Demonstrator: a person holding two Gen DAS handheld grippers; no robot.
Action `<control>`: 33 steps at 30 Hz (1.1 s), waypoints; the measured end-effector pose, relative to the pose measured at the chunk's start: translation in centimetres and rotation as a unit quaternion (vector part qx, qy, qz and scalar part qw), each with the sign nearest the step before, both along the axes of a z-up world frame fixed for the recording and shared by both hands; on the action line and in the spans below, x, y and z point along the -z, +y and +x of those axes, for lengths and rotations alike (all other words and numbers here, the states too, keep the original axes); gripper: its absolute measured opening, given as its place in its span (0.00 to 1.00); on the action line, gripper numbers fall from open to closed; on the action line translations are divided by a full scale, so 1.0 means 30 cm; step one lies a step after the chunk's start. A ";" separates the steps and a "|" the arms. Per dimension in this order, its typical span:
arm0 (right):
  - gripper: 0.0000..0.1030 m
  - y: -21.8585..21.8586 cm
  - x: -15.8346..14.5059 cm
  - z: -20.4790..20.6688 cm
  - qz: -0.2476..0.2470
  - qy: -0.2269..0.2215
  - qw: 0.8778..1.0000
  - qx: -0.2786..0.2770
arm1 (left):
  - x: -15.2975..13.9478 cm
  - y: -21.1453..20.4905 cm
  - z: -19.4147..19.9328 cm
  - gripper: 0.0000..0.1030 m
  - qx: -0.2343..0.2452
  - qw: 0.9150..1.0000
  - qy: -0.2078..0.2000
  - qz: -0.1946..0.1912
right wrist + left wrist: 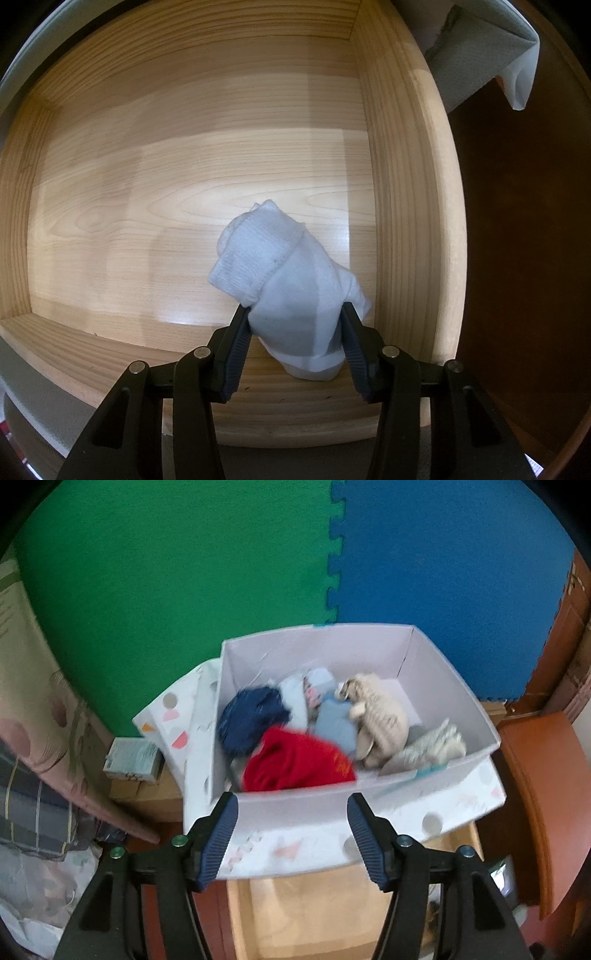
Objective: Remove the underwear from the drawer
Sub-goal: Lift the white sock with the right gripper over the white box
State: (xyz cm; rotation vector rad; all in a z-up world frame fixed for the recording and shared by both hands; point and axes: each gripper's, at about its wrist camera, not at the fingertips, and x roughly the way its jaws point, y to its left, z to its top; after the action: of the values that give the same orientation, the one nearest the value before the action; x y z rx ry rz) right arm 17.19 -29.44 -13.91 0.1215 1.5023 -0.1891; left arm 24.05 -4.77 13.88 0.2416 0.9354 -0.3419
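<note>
One white rolled-up cloth [284, 280] sits between the two fingers of the right claw [293, 321], down inside the wooden drawer [184, 166]. The fingers press on both of its sides, so the claw has hold of it. It looks a bit like a sock, and I cannot be sure it is underwear. I think this is the grabbing step. Next, the right claw needs to lift the cloth straight up and over the drawer wall close behind it.

The left claw [291, 805] is wide open and holds nothing. Just past its tips is a white box [317, 808] full of clothes [299, 764]. That view is blurry, so the clothes are hard to tell apart. The bottom of the white cloth is hidden.
</note>
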 end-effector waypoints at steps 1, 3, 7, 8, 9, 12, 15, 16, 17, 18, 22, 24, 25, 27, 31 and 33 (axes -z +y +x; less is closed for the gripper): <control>0.43 0.003 0.001 -0.001 0.001 -0.001 1.000 0.001 | 0.017 0.020 -0.021 0.61 -0.004 1.000 -0.002 0.006; 0.43 0.002 0.002 0.001 0.003 0.000 1.000 0.001 | 0.052 0.051 -0.060 0.61 -0.008 1.000 -0.006 0.014; 0.42 -0.001 0.004 0.011 0.003 0.003 1.000 -0.002 | 0.167 0.105 -0.134 0.61 -0.024 0.999 -0.005 0.040; 0.42 -0.001 0.005 0.015 0.003 0.006 1.000 -0.002 | 0.205 0.117 -0.150 0.61 -0.027 0.999 0.001 0.043; 0.42 -0.001 0.005 0.019 0.002 0.007 1.000 -0.004 | 0.232 0.124 -0.159 0.61 -0.029 0.999 0.006 0.045; 0.40 -0.004 0.004 0.030 0.003 0.009 1.000 -0.006 | 0.343 0.157 -0.194 0.61 -0.043 0.998 0.032 0.041; 0.38 -0.010 -0.002 0.034 0.011 0.004 1.000 -0.006 | 0.424 0.169 -0.221 0.61 -0.053 0.997 0.047 0.039; 0.37 -0.014 -0.003 0.036 0.012 0.003 1.000 -0.006 | 0.452 0.173 -0.231 0.61 -0.055 0.996 0.051 0.039; 0.37 -0.016 -0.005 0.036 0.015 -0.001 1.000 -0.007 | 0.479 0.176 -0.239 0.61 -0.058 0.996 0.057 0.038; 0.37 -0.019 -0.007 0.035 0.021 -0.003 1.000 -0.006 | 0.506 0.177 -0.250 0.61 -0.059 0.996 0.063 0.036; 0.36 -0.035 -0.023 0.042 0.034 -0.014 0.999 -0.001 | 0.567 0.177 -0.280 0.61 -0.064 0.995 0.070 0.028; 0.36 -0.038 -0.044 0.047 0.033 -0.022 0.999 -0.003 | 0.589 0.178 -0.291 0.61 -0.068 0.995 0.068 0.027; 0.36 -0.038 -0.053 0.051 0.032 -0.025 0.999 -0.005 | 0.597 0.177 -0.295 0.61 -0.069 0.995 0.069 0.027; 0.36 -0.035 -0.085 0.057 0.031 -0.033 0.999 -0.010 | 0.609 0.174 -0.303 0.61 -0.071 0.995 0.070 0.027; 0.36 -0.034 -0.159 0.062 0.034 -0.054 0.998 -0.018 | 0.636 0.175 -0.320 0.61 -0.077 0.995 0.060 0.037; 0.36 -0.032 -0.206 0.060 0.035 -0.067 0.997 -0.023 | 0.643 0.179 -0.318 0.61 -0.079 0.994 0.064 0.039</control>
State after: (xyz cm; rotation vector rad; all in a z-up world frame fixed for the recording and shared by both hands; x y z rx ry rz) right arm 18.99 -30.41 -7.73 0.1531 1.3772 -0.0890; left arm 14.50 0.60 -5.40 0.2164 1.0884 -0.1759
